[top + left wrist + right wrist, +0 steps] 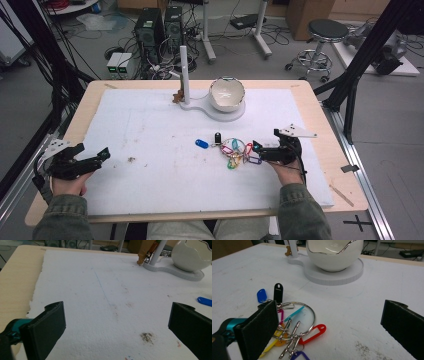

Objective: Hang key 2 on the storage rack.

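Nearest the person, both forearms in olive sleeves came in over the table's front edge, each hand wrapped round a gripper. The left gripper (102,154) rested low on the white foam mat (150,125) at the near left, its jaws standing wide apart with nothing between them; in the left gripper view they framed bare, scuffed foam and a dark smudge (147,337). It looked parked there, out of the way of the work.

The right gripper (256,148) lay near the right side of the mat, pointing left at the bunch of key tags (236,151). Its jaws were also spread wide and gripped nothing. In the right gripper view the left jaw stood just in front of the bunch, overlapping its near edge, while the other jaw was well clear to the side. I judged this as a reach not yet closed: the opening was held broad so it could take in the large steel ring (298,315) or a tag such as the red one (313,333).

The bunch lay flat on the mat, right of centre, with a blue fob (201,143) and a black fob (217,137) just beyond it.

Farther back stood the white stand (220,111), a flat base carrying an eggshell-shaped bowl (226,93) and an upright post (184,72) with a small brown figure (177,96) at its foot. The bowl's open top probably made it the place to drop keys.
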Motion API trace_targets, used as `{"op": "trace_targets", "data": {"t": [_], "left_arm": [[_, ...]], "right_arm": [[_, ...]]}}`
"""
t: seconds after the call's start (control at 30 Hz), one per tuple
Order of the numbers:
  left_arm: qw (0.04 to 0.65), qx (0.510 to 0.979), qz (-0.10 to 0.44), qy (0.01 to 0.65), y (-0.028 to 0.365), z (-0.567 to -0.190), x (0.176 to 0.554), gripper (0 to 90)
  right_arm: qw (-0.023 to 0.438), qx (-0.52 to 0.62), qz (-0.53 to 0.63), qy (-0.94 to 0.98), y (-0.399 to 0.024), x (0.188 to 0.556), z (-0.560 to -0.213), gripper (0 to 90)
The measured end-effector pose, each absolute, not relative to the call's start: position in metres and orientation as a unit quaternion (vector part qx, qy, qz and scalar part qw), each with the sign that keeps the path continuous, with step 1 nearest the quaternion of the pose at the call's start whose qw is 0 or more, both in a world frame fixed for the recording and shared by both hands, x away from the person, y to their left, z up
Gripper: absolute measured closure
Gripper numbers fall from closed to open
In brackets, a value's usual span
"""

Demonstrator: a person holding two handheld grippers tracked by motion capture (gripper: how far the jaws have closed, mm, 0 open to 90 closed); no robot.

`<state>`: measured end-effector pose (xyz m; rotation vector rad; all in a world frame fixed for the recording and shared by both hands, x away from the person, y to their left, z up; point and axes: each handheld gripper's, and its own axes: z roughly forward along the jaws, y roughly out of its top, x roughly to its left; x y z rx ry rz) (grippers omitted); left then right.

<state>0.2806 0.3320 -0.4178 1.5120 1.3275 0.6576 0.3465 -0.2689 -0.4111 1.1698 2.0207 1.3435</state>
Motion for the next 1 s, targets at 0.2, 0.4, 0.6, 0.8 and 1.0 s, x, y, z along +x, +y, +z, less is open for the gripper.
{"op": "trace_targets", "data": {"t": [0.2,0.4,0.6,0.8,1.0], "left_arm": [[0.49,0.624,0.272,0.545,0.331,-0.418,0.28,1.7],[0.488,0.622,0.275,0.547,0.332,-0.418,0.279,1.7],[0.488,0.622,0.273,0.548,0.334,-0.418,0.279,1.7],[0.487,0.625,0.271,0.547,0.332,-0.419,0.279,1.7],[0.484,0.628,0.271,0.546,0.332,-0.419,0.279,1.7]], "right_arm": [[0.198,0.422,0.484,0.74,-0.258,0.354,-0.407,0.7],[0.177,0.412,0.477,0.756,-0.248,0.362,-0.406,0.7],[0.167,0.407,0.464,0.769,-0.239,0.367,-0.407,0.7],[0.153,0.404,0.45,0.782,-0.231,0.371,-0.411,0.7],[0.14,0.393,0.431,0.8,-0.217,0.379,-0.417,4.1]]}}
